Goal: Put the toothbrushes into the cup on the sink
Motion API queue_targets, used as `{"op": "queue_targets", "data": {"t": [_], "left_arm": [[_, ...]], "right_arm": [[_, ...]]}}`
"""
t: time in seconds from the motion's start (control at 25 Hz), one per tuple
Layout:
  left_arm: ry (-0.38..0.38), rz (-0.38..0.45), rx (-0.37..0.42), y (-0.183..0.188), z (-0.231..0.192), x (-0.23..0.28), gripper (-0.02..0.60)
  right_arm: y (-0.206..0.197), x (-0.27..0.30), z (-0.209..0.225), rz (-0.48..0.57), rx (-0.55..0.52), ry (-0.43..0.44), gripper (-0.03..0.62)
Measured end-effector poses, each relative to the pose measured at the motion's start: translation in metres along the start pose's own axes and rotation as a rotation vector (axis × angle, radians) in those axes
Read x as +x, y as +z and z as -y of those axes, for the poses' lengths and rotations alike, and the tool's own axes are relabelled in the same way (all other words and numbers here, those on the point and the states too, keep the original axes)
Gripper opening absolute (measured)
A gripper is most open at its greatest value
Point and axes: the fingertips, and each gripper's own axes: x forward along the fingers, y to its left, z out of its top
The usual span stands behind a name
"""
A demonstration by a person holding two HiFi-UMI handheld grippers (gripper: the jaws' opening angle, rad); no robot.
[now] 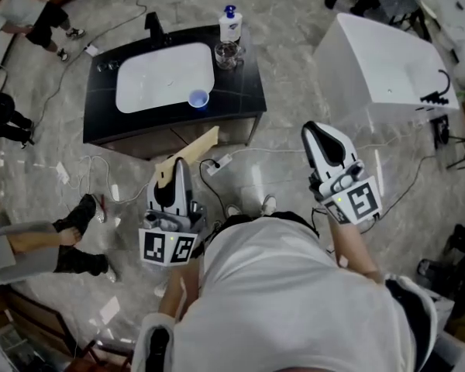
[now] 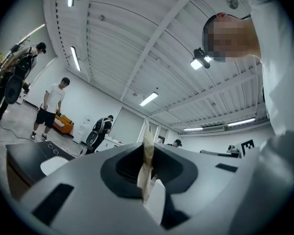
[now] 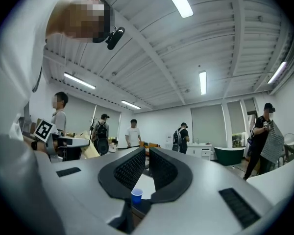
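The left gripper point(image 1: 176, 175) is clamped on a flat tan card point(image 1: 195, 149). In the left gripper view the card point(image 2: 148, 153) stands edge-on, pinched between the two pads and poking out past their tips. From the head view it fans out of the fingers toward 1 o'clock, its far corner over the front edge of the sink point(image 1: 248, 91). I cannot tell whether it is a toothbrush pack.

The right gripper point(image 1: 319, 130) holds nothing. Its fingers stand a narrow slot apart, and in the right gripper view the blue cup point(image 3: 136, 195) shows through that slot, well beyond the tips.

The cup point(image 1: 198, 98) stands upright on the black top, touching the white basin point(image 1: 163, 76) at the basin's 4 o'clock. It is at 12 o'clock from the left gripper and well apart from both grippers and from the card. A glass point(image 1: 226, 54) stands at 1 o'clock from the cup, with a bottle point(image 1: 231, 24) just behind it.
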Motion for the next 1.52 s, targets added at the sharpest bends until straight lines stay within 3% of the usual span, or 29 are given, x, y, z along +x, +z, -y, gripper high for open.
{"op": "queue_targets", "data": {"t": [0.44,0.76,1.52], "left_arm": [[-0.021,-0.002,-0.027,-0.001,-0.024,-0.006,0.051],[-0.028,0.006,-0.031,-0.003,-0.019,0.008,0.051],[0.118,-0.017,0.022,-0.022,-0.04,0.1,0.051]], "right_arm": [[-0.003,0.01,-0.021,-0.019,-0.021,-0.019,0.048],[-0.007,0.01,-0.013,-0.025,-0.013,-0.016,0.048],[-0.029,0.076,0.092,-0.016,0.059,0.076,0.048]]}}
